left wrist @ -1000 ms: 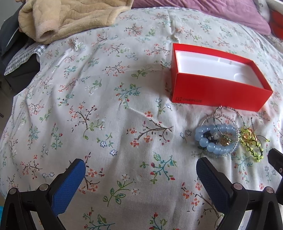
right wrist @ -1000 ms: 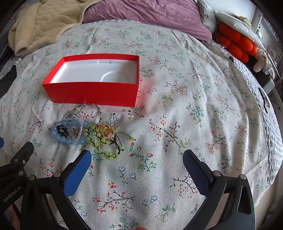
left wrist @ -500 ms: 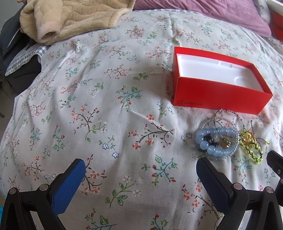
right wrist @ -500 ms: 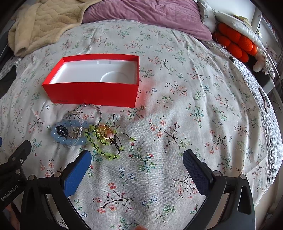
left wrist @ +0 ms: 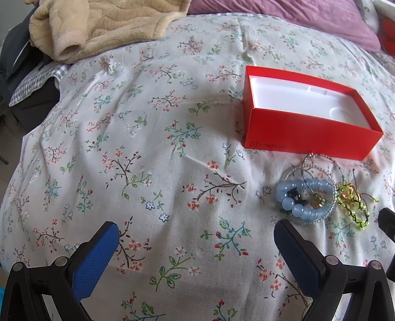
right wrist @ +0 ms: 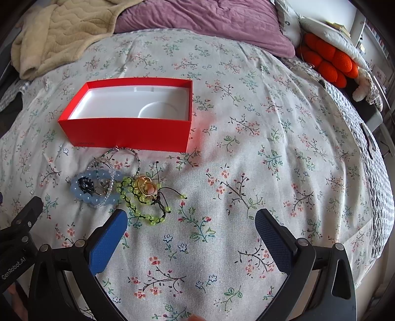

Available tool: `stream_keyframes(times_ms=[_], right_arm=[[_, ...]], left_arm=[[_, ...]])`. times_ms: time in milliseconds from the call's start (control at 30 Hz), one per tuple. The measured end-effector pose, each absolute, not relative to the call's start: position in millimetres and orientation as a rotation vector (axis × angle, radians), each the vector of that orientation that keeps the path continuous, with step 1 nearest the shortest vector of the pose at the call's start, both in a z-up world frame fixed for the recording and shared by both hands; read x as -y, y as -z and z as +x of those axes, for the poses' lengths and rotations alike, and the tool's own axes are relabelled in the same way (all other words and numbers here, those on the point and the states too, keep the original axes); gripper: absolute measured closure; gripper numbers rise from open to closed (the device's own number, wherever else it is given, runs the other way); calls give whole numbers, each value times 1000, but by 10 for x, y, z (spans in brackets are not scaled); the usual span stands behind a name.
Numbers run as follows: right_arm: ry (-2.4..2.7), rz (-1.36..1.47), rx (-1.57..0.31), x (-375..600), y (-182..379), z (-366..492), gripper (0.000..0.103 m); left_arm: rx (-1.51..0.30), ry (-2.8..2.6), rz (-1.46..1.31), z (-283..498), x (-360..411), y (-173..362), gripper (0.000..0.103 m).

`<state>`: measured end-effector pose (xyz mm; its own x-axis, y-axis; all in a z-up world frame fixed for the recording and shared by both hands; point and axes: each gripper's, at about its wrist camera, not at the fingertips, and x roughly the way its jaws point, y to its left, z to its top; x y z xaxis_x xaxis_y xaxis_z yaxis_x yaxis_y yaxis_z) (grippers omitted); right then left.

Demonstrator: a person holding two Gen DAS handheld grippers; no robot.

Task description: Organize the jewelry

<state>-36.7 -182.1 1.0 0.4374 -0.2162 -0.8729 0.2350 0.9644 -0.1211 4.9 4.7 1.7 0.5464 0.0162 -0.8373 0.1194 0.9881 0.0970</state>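
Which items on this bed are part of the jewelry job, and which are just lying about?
Job: red box, blue bead bracelet, green bead bracelet, gold ring, thin beaded strands.
Lying about: beige blanket, purple pillow, orange plush.

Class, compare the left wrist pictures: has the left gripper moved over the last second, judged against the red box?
Yes, slightly. In the left wrist view the red box sits a little lower, with more tan blanket showing on top, so the left gripper has tilted or shifted forward.
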Motion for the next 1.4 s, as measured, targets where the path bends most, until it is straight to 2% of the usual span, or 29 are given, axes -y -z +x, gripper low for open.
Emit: stream_keyframes(times_ms=[300,467,600,833,900,933,1000,1100,1167,1267,1400], right_arm=[[250,31,-1077,1889,-75,-334,0],[225,62,-1086,2025,-129,-237,0],[185,161,-1135,2272,-160,-87,0],[110,334,-1183,2485,-175,75,0],[80,375,-1204,2489,-131,118,0],[70,386,-1214,2489,-103,130,0],[55,390,-1222,2476,-62,148,3],[34,408,-1229,2484,-5,175,18],[19,437,-1235,2498,43,203,29],[-16,457,-1250,2462,106,265,41],[-44,464,-1267,2401,188,331,51]], left_arm=[[-1014,102,134,132,-24,-20,0],[-1122,247,74,258,-60,-29,0],[-1204,307,74,411,-59,-17,1],[-1212,418,-16,650,-42,-38,1],[-1227,463,-67,720,-16,49,6],[-1238,481,-83,747,13,87,15],[-1255,540,-107,821,111,162,22],[-1259,602,-95,920,245,224,33],[-1263,633,-90,969,313,265,47],[-1284,655,-68,1043,414,367,57],[-1285,677,-16,1075,525,414,64]])
